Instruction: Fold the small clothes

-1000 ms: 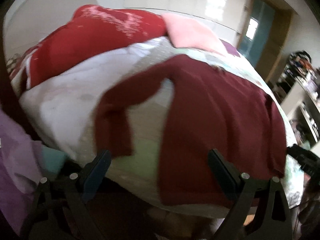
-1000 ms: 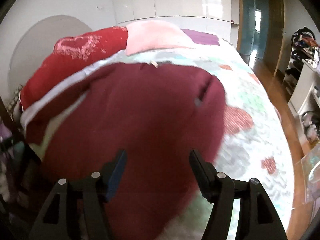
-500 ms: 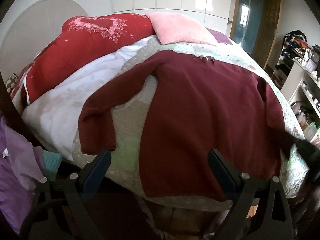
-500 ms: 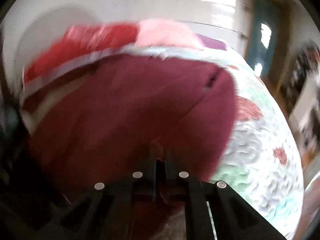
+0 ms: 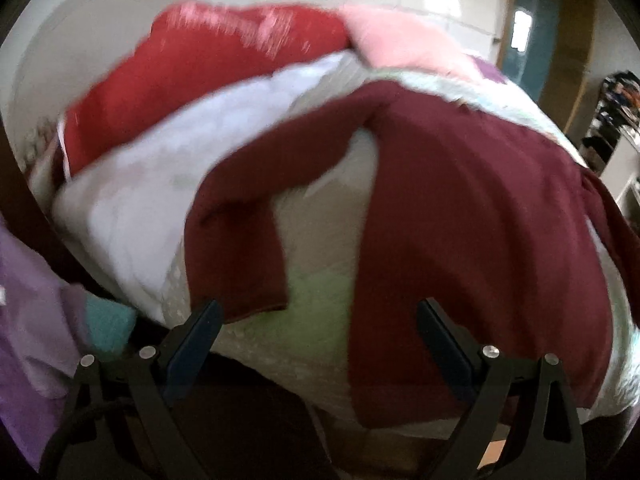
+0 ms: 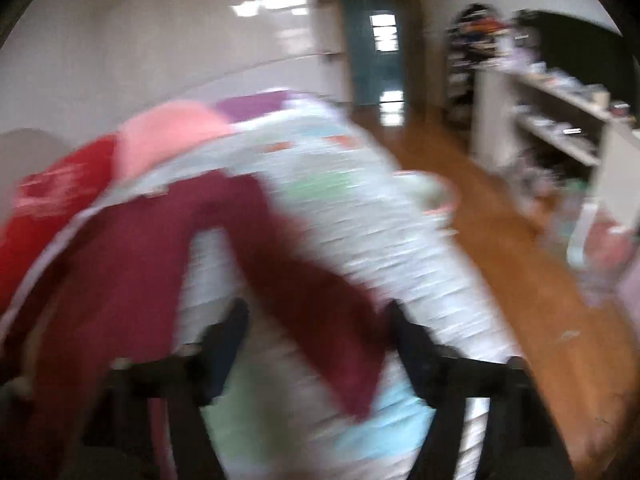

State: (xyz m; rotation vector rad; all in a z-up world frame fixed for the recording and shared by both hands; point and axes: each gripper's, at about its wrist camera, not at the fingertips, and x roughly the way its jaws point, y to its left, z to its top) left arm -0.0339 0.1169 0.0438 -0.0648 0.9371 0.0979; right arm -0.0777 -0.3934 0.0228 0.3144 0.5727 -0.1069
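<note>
The left gripper [image 5: 316, 334] tilts steeply down over the near edge of the bed [image 5: 132, 208], released, nothing between its jaws. The maroon sweater [image 5: 472, 248] lies flat on the quilt [image 5: 320, 292]; its body runs from 12 to 5 o'clock in the left wrist view, and one sleeve [image 5: 244, 240] bends down toward 7 o'clock, its cuff just beyond the left fingertip.

The right gripper [image 6: 316, 320] points lower-angled along the bed, its jaws having just been opening, now spread wide. The other sleeve [image 6: 312, 300] crosses between them; heavy blur hides whether the pads touch it. A red pillow [image 5: 208, 64] and pink pillow [image 5: 404, 48] sit at 12 o'clock. The shelves [image 6: 560, 120] at 2 o'clock are smeared.
</note>
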